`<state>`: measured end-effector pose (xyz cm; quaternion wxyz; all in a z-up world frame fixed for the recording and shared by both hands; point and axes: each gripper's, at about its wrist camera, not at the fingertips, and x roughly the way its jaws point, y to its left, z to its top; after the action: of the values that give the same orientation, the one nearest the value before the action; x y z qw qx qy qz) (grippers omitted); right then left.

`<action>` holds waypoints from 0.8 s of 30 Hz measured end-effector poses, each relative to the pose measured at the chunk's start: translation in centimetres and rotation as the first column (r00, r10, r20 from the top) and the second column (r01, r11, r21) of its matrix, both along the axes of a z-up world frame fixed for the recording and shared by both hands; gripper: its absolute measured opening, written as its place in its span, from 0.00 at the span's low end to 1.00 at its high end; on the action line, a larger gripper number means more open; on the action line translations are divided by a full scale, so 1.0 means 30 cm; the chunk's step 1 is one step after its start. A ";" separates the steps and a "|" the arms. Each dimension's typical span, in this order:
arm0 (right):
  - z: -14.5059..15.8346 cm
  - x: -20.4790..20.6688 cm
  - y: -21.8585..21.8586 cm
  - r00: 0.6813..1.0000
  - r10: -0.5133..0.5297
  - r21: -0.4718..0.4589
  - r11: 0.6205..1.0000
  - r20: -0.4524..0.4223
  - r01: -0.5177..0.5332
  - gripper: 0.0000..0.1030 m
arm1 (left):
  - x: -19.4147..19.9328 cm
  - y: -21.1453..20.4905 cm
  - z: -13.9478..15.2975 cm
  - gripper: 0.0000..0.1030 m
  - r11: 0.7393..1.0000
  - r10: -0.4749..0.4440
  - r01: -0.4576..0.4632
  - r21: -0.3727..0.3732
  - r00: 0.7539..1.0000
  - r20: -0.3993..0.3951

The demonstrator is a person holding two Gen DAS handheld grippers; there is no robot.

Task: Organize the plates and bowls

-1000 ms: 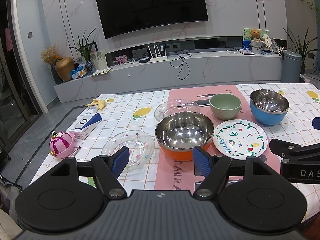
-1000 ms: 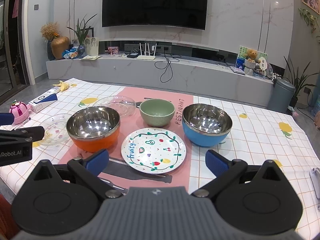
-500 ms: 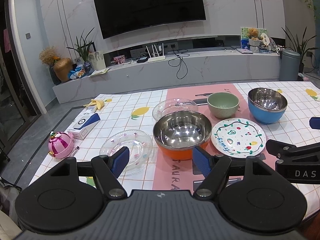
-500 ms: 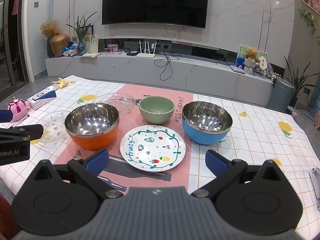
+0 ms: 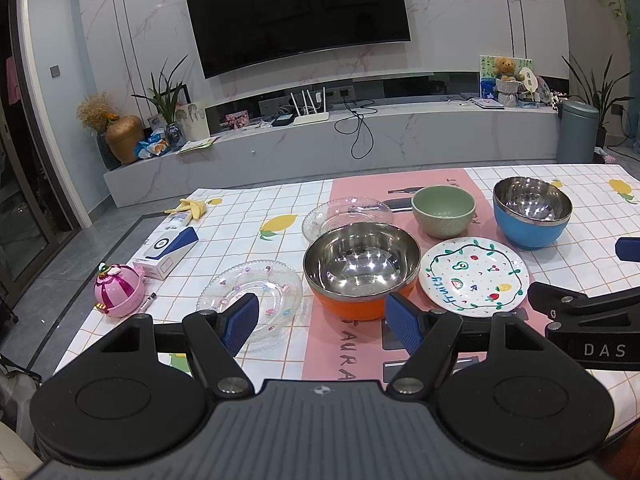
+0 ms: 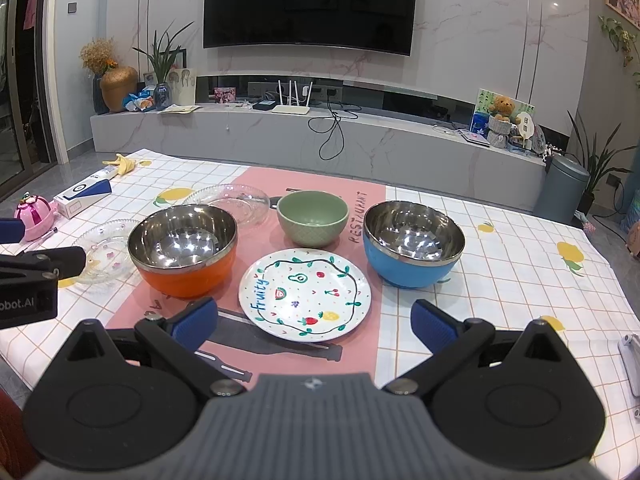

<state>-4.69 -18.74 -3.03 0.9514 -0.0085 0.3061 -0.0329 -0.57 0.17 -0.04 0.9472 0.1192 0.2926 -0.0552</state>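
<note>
An orange steel-lined bowl (image 5: 362, 270) (image 6: 184, 250) stands on the pink runner, with a white fruit-pattern plate (image 5: 474, 276) (image 6: 305, 294) to its right. Behind them are a green bowl (image 5: 443, 211) (image 6: 313, 218) and a blue steel-lined bowl (image 5: 531, 212) (image 6: 414, 243). A clear glass plate (image 5: 252, 294) (image 6: 105, 250) lies left of the orange bowl, and a second glass plate (image 5: 346, 216) (image 6: 232, 202) lies behind it. My left gripper (image 5: 322, 320) hangs open in front of the orange bowl. My right gripper (image 6: 314, 324) is open over the near edge of the fruit plate. Neither holds anything.
A pink round trinket box (image 5: 118, 290), a pen, a white-and-blue carton (image 5: 166, 252) and a banana peel (image 5: 192, 207) sit at the table's left side. A white object (image 6: 632, 364) lies at the right edge. A grey bin (image 6: 560, 188) stands beyond the table.
Both grippers have pulled back and lifted slightly from the dishes. The dishes have not moved, and both grippers stay open.
</note>
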 end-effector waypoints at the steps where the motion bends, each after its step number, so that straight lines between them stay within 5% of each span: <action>1: 0.000 0.002 0.001 1.000 0.000 0.000 1.000 -0.001 0.000 0.98 | 0.000 0.000 0.000 0.83 1.000 0.000 0.000 0.000 1.000 0.000; 24: -0.016 0.002 0.002 1.000 -0.002 -0.006 1.000 -0.011 0.002 0.98 | 0.003 -0.020 -0.002 0.83 1.000 -0.008 0.008 -0.003 1.000 0.000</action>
<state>-4.64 -18.67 -3.50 0.9497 -0.0110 0.3110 -0.0345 -0.48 -0.43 -0.09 0.9471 0.1189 0.2922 -0.0595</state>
